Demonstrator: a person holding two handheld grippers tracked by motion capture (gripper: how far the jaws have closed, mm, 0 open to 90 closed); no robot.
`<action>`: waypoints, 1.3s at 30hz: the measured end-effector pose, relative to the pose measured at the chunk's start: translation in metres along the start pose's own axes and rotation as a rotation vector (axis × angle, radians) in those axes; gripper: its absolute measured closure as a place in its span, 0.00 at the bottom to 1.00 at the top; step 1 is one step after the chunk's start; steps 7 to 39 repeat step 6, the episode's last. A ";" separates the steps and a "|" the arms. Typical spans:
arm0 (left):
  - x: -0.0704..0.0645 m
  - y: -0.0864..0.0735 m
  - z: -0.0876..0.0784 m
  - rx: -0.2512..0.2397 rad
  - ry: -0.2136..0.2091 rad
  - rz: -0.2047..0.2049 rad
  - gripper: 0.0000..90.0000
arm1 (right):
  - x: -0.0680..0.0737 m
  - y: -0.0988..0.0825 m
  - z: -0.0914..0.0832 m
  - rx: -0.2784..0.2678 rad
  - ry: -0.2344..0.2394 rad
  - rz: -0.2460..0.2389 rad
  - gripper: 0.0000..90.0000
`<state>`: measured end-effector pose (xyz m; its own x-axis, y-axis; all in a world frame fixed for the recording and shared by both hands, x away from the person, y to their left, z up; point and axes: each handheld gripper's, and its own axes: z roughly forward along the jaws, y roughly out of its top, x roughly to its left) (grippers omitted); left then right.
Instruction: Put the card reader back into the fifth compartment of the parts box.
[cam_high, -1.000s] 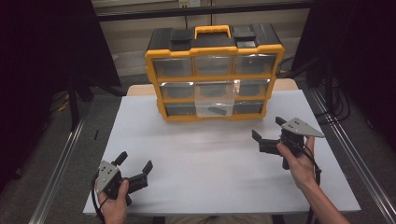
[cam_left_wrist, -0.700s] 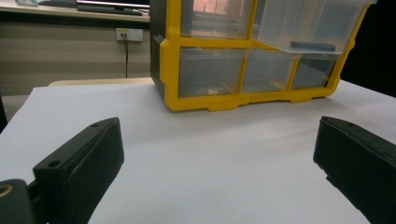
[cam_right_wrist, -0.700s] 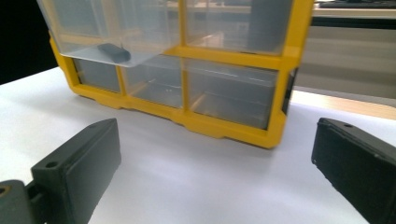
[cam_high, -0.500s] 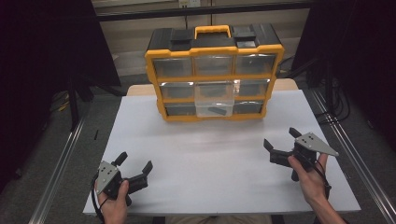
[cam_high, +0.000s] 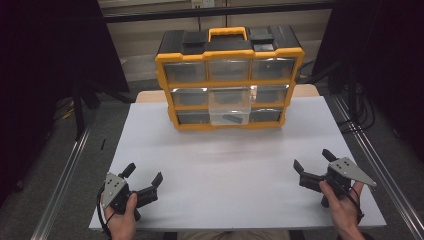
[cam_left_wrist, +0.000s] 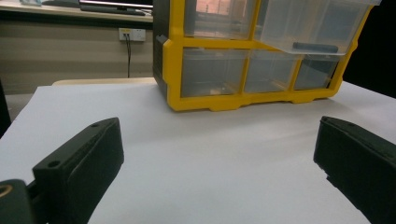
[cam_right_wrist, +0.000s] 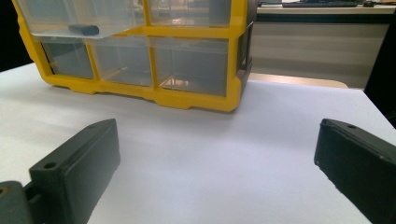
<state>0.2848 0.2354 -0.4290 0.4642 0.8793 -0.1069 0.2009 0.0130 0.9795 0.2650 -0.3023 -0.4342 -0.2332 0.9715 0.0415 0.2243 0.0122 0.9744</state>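
— Looking down from the high view, what sits between the two grippers and the organiser?

— Bare white tabletop and nothing else. The left gripper rests low at the near left corner, held in the person's left hand; the right gripper sits near the right edge in the right hand. Both are well apart from the yellow-and-black drawer organiser, which stands at the far side of the table, centred, with its carry handle on top.

— And the tongs themselves?

— Wide on both sides, holding nothing. In each gripper view the two black jaws stand far apart with only white table between them.

— Which drawer is out?

— The middle drawer of the middle row is pulled forward, overhanging the bottom row. A small dark object lies in it; in the left gripper view it shows as a dark bar against the clear front wall, but it is too blurred to say what it is. The other clear drawers sit flush.

— Anything around the table?

— Metal rails run along both sides, cables trail on the floor at the right, and a wall socket with a plugged lead shows behind in the left gripper view.

— Any writing?

— None I can read; no brand mark on the organiser is legible.
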 end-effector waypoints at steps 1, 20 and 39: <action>0.000 0.000 0.000 0.004 -0.003 0.000 0.02 | -0.001 -0.001 0.000 -0.007 -0.005 0.003 0.00; 0.001 0.000 0.001 0.008 -0.009 -0.008 0.02 | -0.001 -0.004 0.003 0.017 0.016 0.009 0.00; 0.001 0.000 0.001 0.008 -0.009 -0.008 0.02 | -0.001 -0.004 0.003 0.017 0.016 0.009 0.00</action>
